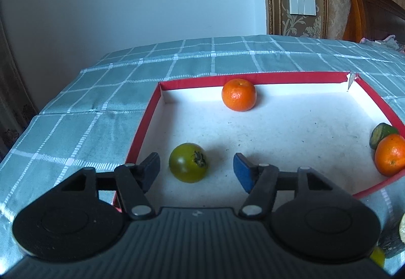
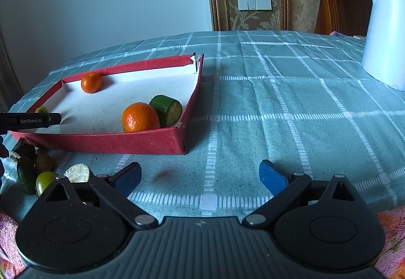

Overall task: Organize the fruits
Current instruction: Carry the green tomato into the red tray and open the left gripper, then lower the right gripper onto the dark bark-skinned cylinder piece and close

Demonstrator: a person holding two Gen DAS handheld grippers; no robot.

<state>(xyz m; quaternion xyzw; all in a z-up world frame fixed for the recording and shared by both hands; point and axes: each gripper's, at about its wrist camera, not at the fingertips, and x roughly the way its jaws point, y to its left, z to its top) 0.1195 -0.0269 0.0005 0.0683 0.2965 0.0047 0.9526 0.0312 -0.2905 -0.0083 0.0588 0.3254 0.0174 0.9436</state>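
Teal checked cloth (image 2: 278, 91) is being seen spread over the table, with a pale blue-white wall behind, patterned wallpaper with a white switch plate (image 2: 254, 0), and a carved wooden headboard (image 2: 339, 0) at the far right. A white kettle (image 2: 384, 36) is being shown standing on the cloth at the right edge, well apart from the tray. The red-walled cardboard tray (image 2: 101, 142) with a white floor is being shown on the left half of the table; its far right corner is torn open.

Inside the tray: one orange (image 1: 239, 94) is being seen against the far wall, a second orange (image 2: 140, 117) near the right front corner, touching a cut green cucumber piece (image 2: 165, 109) just behind it, and a green tomato (image 1: 187, 162) near the left front wall.

Outside the tray, by its left front corner, a small pile is being shown on the cloth: dark green pieces (image 2: 26, 175), a brownish fruit (image 2: 43, 162), a yellow-green tomato (image 2: 45, 181) and a pale cut slice (image 2: 78, 172).

The left gripper (image 1: 197, 167) is being held angled down over the tray's front edge, jaws parted at medium width; the green tomato is lying between the blue pads, and no contact with either can be seen. The right gripper (image 2: 200, 177) is being held angled down over bare cloth in front of the tray, jaws spread wide, nothing between them.
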